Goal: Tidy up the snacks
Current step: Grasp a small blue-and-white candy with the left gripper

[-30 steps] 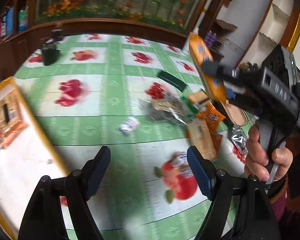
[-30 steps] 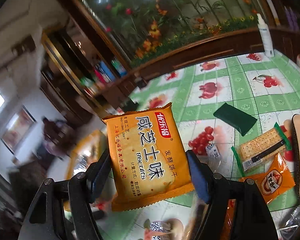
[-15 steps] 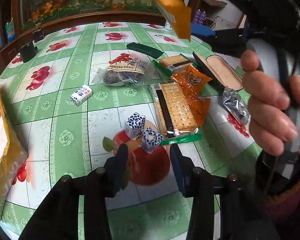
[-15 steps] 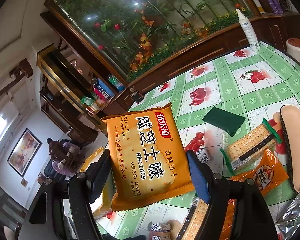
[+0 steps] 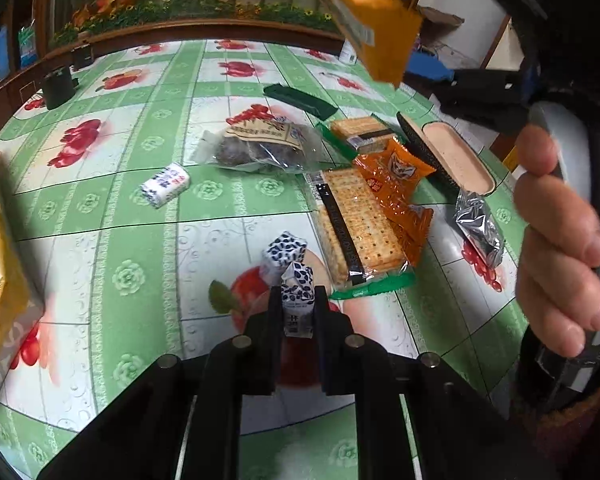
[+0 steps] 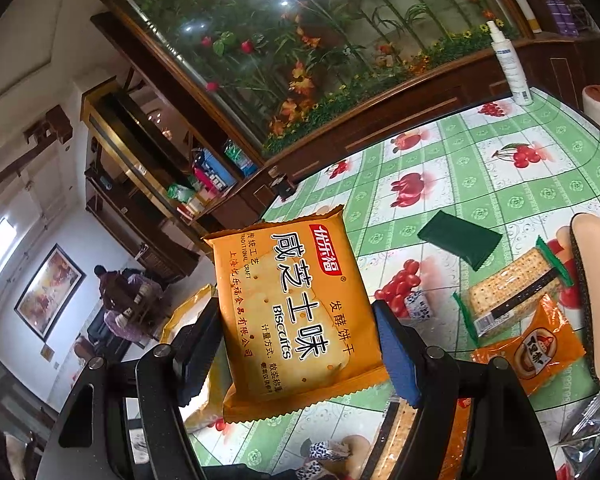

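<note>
Our left gripper (image 5: 298, 300) has its fingers closed on a small blue-and-white candy (image 5: 297, 298) low over the green-checked surface (image 5: 148, 248), just beside a second patterned candy (image 5: 284, 252) and the long cracker pack (image 5: 356, 226). Our right gripper (image 6: 296, 344) clamps its fingers on the orange biscuit packet (image 6: 296, 312), held upright well above the surface.

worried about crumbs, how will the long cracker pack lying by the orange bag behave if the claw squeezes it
The cracker pack likely stays stiff: its crackers lie flat and tightly stacked. A hard squeeze could snap them; they look thin. The clear glossy wrapper may slip, and its green end flaps would just crumple.
</note>
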{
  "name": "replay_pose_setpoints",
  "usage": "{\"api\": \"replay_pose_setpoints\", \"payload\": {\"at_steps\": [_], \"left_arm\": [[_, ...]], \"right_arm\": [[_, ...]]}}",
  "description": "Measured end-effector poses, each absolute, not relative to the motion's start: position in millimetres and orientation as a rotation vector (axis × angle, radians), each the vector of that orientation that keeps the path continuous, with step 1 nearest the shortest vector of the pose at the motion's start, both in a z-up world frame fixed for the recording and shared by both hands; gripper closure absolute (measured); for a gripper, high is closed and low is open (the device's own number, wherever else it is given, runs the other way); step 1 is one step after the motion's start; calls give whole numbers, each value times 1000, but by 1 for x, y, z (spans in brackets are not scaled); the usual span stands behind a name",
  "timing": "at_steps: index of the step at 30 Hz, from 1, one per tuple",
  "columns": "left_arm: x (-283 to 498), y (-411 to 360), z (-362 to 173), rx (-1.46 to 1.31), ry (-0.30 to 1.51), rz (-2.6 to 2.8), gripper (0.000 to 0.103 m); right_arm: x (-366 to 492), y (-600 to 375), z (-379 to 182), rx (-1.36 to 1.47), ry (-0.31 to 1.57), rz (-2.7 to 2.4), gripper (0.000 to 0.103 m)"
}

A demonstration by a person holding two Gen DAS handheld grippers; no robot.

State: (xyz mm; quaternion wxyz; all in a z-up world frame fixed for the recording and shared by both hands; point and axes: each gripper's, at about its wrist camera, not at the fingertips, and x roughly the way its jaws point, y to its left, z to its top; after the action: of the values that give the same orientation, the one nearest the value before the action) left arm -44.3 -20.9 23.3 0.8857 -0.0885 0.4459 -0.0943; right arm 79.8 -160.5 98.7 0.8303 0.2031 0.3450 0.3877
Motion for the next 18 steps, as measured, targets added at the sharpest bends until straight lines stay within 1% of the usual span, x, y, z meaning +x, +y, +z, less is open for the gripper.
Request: {"api": "replay_pose_setpoints", "payload": {"at_steps": [6,13,18], "left_arm": [[-66,-4,37,-175,858,-161,90],[-110,8,72,-37,629,-98,90],[-146,3,95,100,449,-64,90]], "right_arm": [[67,-140,97,359,727,851,25],[45,-114,99,254,674,904,25],[40,-109,98,246,658,934,25]]}}
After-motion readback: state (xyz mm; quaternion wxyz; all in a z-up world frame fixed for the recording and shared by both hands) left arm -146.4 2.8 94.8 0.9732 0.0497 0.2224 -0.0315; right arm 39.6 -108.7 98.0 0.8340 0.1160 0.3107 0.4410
